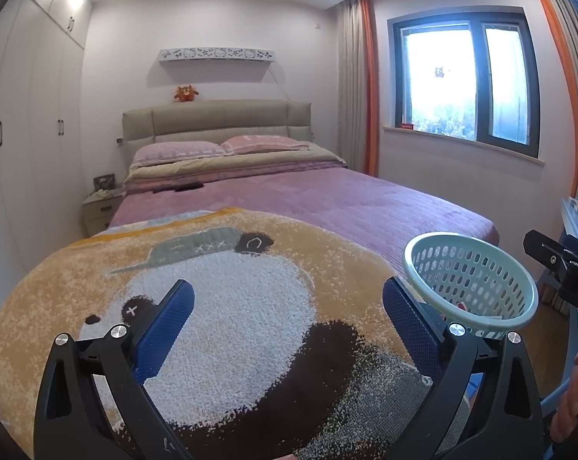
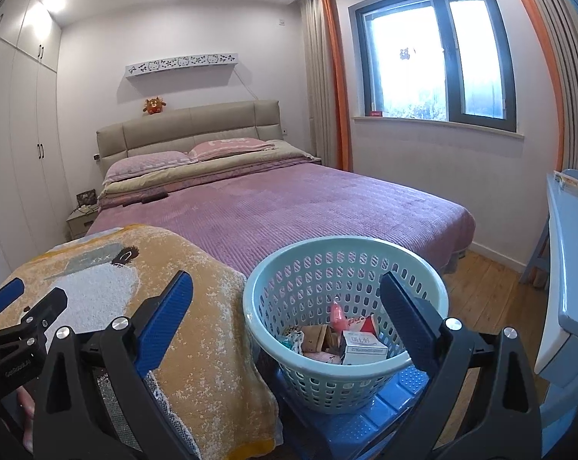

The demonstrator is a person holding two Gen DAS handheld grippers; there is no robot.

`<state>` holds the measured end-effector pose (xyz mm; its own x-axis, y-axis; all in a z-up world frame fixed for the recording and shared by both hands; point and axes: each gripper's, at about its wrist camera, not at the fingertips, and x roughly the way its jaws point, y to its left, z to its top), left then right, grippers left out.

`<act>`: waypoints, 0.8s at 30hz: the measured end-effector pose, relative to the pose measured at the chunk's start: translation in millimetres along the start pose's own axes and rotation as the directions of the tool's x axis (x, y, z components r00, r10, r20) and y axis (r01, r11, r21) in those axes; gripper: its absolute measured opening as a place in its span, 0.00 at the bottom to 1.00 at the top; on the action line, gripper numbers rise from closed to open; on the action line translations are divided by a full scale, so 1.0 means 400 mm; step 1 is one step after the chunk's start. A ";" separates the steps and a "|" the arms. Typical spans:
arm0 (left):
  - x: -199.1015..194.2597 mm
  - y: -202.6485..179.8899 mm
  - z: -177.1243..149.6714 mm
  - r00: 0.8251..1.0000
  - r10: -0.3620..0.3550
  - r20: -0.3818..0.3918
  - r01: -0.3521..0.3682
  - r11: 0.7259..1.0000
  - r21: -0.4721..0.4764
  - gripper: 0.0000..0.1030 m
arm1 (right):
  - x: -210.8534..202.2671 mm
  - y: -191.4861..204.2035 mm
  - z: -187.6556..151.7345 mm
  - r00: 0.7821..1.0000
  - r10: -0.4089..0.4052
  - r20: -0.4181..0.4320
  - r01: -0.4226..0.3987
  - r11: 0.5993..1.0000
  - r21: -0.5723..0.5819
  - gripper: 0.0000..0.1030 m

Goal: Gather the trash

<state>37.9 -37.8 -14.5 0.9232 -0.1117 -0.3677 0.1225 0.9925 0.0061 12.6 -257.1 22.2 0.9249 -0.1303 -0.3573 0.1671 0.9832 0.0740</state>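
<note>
A pale green perforated basket (image 2: 346, 295) stands on a blue plastic stool (image 2: 381, 418) at the foot of the bed. Inside it lie a white carton (image 2: 363, 347), a pink wrapper (image 2: 339, 312) and brown paper scraps (image 2: 316, 337). My right gripper (image 2: 287, 303) hovers over the basket's near rim, open and empty. The same basket (image 1: 473, 280) shows at the right of the left wrist view. My left gripper (image 1: 289, 308) is open with nothing between its fingers, held above a panda-patterned yellow blanket (image 1: 220, 306).
The purple-covered bed (image 2: 289, 207) stretches ahead to a beige headboard. White wardrobes (image 2: 17, 145) line the left wall, with a nightstand (image 1: 99, 207) beside the bed. A pale blue desk (image 2: 568, 268) stands at the right over wooden floor (image 2: 484, 287). A window (image 1: 465, 80) faces the bed's right side.
</note>
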 end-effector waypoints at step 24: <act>0.009 -0.003 -0.001 1.000 -0.003 -0.010 0.003 1.000 -0.008 0.93 | -0.019 0.023 -0.002 0.999 0.015 0.033 -0.013 0.998 -0.061 0.91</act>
<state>41.0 -39.3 -16.0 0.9192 -0.1145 -0.3769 0.1226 0.9925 -0.0024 6.8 -247.1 24.8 0.9379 -0.1200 -0.3256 0.1343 0.9907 0.0219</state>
